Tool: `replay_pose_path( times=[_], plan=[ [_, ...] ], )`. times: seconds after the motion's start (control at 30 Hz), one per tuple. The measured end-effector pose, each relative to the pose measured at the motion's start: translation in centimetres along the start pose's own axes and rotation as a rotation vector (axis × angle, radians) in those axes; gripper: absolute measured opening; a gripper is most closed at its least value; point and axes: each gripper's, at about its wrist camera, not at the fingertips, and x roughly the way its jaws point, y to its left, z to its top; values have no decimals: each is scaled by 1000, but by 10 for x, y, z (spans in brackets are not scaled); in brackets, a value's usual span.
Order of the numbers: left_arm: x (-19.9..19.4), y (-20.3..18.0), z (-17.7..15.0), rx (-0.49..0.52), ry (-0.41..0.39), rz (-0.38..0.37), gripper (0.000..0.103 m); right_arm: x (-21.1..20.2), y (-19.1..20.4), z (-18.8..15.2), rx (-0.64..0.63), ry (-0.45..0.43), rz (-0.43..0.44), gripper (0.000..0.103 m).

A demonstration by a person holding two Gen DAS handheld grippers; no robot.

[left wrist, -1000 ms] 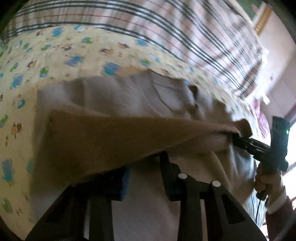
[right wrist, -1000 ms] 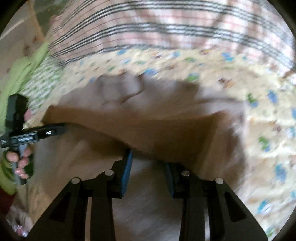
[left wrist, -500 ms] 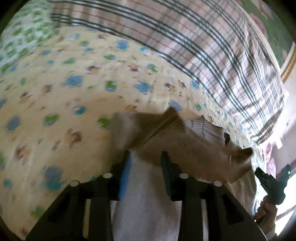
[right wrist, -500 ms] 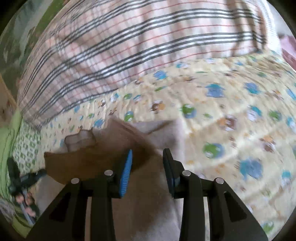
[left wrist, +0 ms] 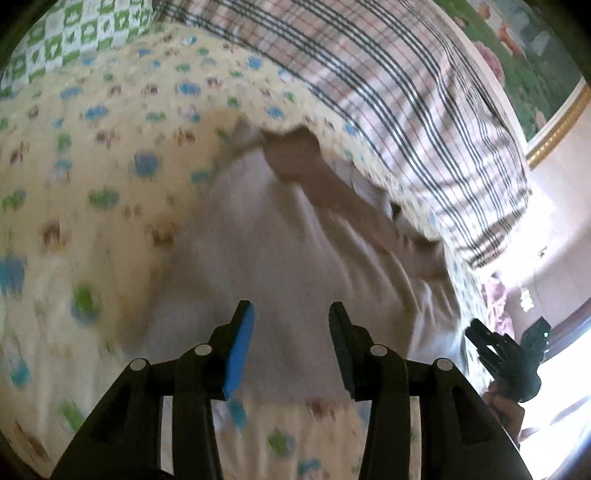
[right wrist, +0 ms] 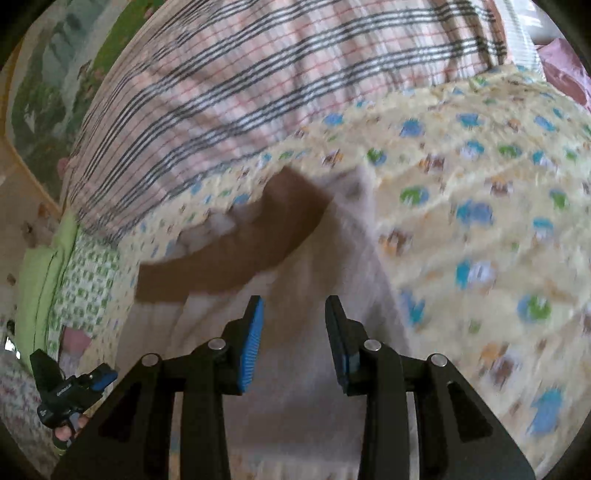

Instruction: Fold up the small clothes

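Note:
A small pale grey garment [left wrist: 295, 251] with a brown band [left wrist: 332, 184] across its far edge lies folded on the yellow patterned bed sheet [left wrist: 92, 166]. It also shows in the right wrist view [right wrist: 314, 295], with the brown band [right wrist: 240, 251] at its far left. My left gripper [left wrist: 291, 332] is open and empty just above the garment's near edge. My right gripper [right wrist: 293, 325] is open and empty over the garment's near part. The right gripper also shows at the right of the left wrist view [left wrist: 506, 354], and the left gripper at the lower left of the right wrist view [right wrist: 70, 387].
A pink and grey plaid blanket [left wrist: 406, 81] lies bunched along the far side of the bed, also in the right wrist view [right wrist: 258, 74]. A green checked cloth [left wrist: 74, 33] lies at the far left. A green pillow [right wrist: 37, 280] sits at the left edge.
Both grippers carried the garment's edge forward over itself, then opened and let it go. The garment now lies folded on the sheet, and both grippers have drawn back.

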Motion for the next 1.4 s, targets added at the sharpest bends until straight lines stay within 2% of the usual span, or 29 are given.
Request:
replay_pose_path(
  times=[0.23,0.3,0.5,0.67,0.83,0.9,1.03,1.23,1.4],
  plan=[
    [-6,4,-47,-45,48,-14,49,-7,23,-42,-52,55,26,39],
    [-7,7,-52,-68,53,-12,50,-10,27,-50,-56,61,33,43],
    [-7,20,-58,-142,41,-18,52,-16,34,-70,-57,91,54,44],
    [0,30,-53,-202,17,-37,52,-15,39,-74,-65,107,65,44],
    [12,50,-30,-305,-42,-79,51,-14,41,-73,-64,110,72,44],
    [17,54,-19,-319,-68,-61,46,-12,42,-71,-67,110,74,44],
    [27,47,2,-257,-91,-26,12,-10,43,-67,-71,107,78,44],
    [14,-16,14,-65,-145,-86,9,-8,28,-46,-33,84,105,44],
    [15,-93,9,150,-118,-146,9,-12,14,-18,-26,52,119,44]
  ],
)
